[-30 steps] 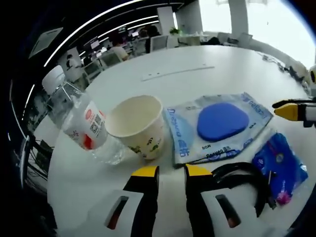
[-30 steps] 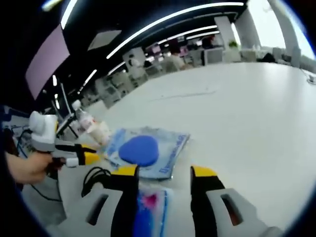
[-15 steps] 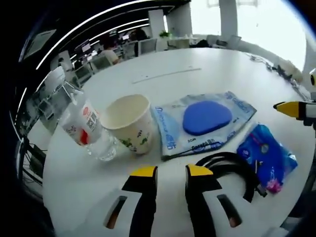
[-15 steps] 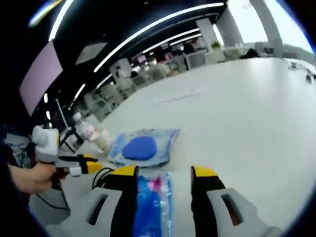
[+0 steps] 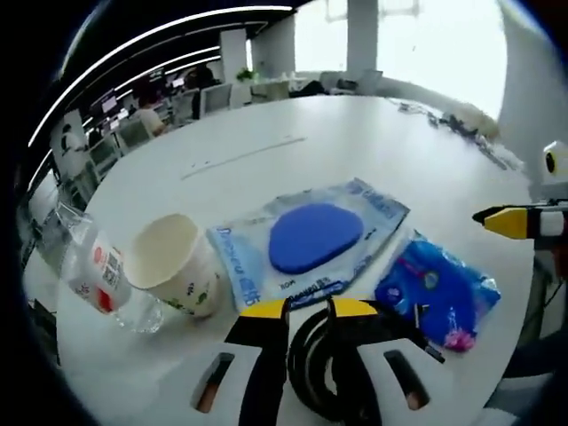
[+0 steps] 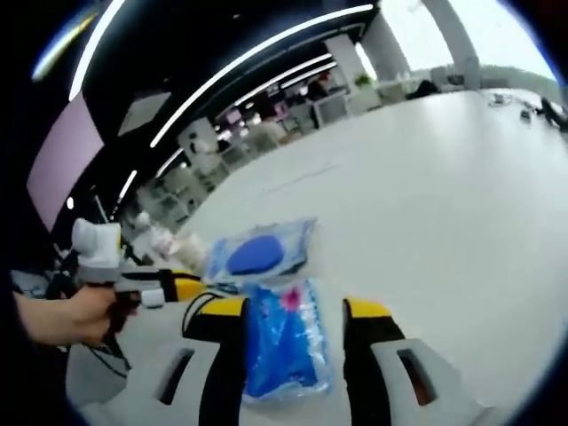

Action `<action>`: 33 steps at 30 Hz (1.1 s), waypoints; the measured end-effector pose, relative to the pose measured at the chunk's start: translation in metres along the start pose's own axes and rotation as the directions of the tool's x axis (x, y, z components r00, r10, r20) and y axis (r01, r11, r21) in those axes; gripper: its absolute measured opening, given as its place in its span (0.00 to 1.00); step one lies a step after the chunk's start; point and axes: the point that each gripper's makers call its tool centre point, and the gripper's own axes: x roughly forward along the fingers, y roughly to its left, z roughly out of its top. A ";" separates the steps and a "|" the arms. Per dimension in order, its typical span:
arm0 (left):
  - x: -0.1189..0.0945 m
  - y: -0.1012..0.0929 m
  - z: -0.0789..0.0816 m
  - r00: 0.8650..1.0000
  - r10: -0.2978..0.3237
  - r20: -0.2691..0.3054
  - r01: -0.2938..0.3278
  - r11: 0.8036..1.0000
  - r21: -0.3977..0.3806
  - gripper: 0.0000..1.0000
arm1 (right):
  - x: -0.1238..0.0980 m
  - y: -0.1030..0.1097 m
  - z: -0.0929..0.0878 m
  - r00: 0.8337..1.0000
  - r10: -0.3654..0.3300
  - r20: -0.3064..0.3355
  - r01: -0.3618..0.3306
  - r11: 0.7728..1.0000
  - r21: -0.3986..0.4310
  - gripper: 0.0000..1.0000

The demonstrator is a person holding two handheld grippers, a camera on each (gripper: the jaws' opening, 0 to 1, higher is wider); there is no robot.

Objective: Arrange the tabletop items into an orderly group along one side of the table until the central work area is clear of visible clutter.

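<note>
On the white round table (image 5: 266, 133) lie a clear water bottle (image 5: 93, 280) on its side, a paper cup (image 5: 173, 262), a flat packet with a blue oval (image 5: 311, 240), a blue wrapper packet (image 5: 435, 288) and a coiled black cable (image 5: 311, 368). My left gripper (image 5: 308, 311) hovers over the cable, its jaws a narrow gap apart and holding nothing. The right gripper (image 5: 506, 222) comes in from the right, above the blue wrapper. In the right gripper view my right gripper (image 6: 293, 311) is open, with the blue wrapper (image 6: 284, 342) lying between its jaws. A hand (image 6: 75, 315) holds the left gripper (image 6: 182, 286).
A thin strip (image 5: 244, 153) lies farther out on the table. Small things (image 5: 444, 117) sit at its far edge. The wide far part of the table (image 6: 426, 195) is bare. Office desks and chairs (image 5: 133, 106) stand beyond it. The table's near edge runs just below the cable.
Both views have shifted with the hands. The left gripper now sits over the cable instead of left of it. The right gripper has come closer, so the blue wrapper reaches farther between its jaws.
</note>
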 end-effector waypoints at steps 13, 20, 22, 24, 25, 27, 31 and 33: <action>0.017 -0.035 0.015 0.985 -0.174 -0.021 0.175 0.978 0.112 0.20 | -0.015 0.005 -0.011 0.998 -0.057 0.006 0.056 0.998 0.040 0.39; 0.028 -0.057 0.012 0.955 -0.290 -0.063 0.296 0.947 0.125 0.20 | -0.031 0.007 -0.033 0.996 -0.072 -0.055 0.077 0.992 0.099 0.44; 0.031 -0.060 0.009 0.954 -0.290 -0.079 0.298 0.945 0.135 0.20 | -0.035 0.010 -0.041 0.994 -0.069 -0.081 0.080 0.987 0.142 0.46; 0.032 -0.063 0.007 0.951 -0.296 -0.085 0.305 0.943 0.133 0.20 | -0.037 0.011 -0.055 0.989 -0.070 -0.130 0.094 0.978 0.184 0.46; 0.033 -0.064 0.006 0.950 -0.301 -0.088 0.310 0.942 0.129 0.20 | -0.037 0.011 -0.059 0.987 -0.066 -0.144 0.094 0.976 0.195 0.46; 0.034 -0.066 0.004 0.949 -0.302 -0.094 0.313 0.940 0.134 0.19 | -0.034 0.013 -0.070 0.982 -0.056 -0.182 0.096 0.971 0.220 0.46; 0.034 -0.067 0.005 0.948 -0.303 -0.098 0.314 0.940 0.129 0.17 | -0.029 0.022 -0.082 0.974 -0.014 -0.227 0.077 0.959 0.272 0.43; 0.035 -0.067 0.004 0.948 -0.301 -0.099 0.313 0.942 0.126 0.16 | -0.026 0.026 -0.083 0.973 0.003 -0.230 0.063 0.958 0.279 0.41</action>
